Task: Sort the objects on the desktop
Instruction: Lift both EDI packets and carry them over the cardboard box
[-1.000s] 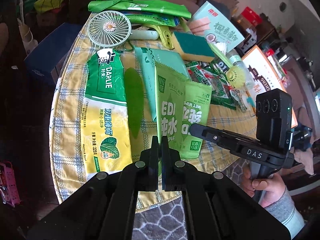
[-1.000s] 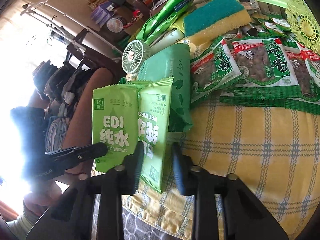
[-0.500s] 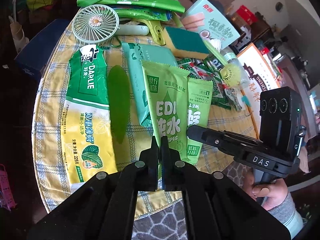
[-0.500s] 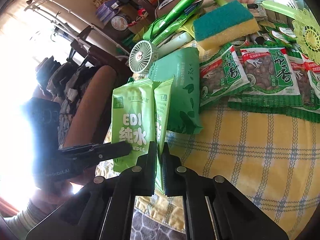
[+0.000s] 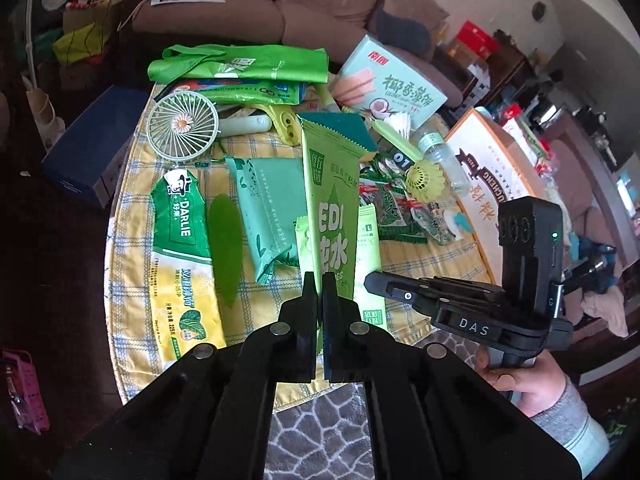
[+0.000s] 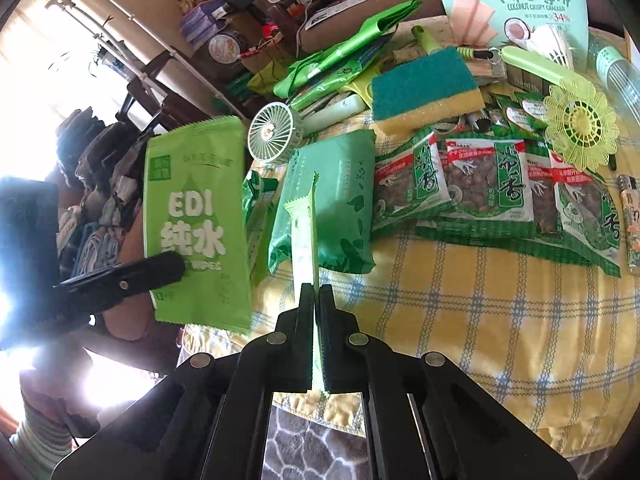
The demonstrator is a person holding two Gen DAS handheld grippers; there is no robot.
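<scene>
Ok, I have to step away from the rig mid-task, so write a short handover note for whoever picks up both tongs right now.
Left tongs: shut on the near edge of the large EDI wet wipes packet, held up off the table.
Right tongs: shut on the smaller wet wipes packet, seen edge-on, also lifted.
On the yellow checked tablecloth: mint tissue pack, Darlie toothpaste pack, sponge, small fan, snack packets.
Done: both wipes packets picked up.
Left: set both down together in one spot, then group the remaining items.
</scene>
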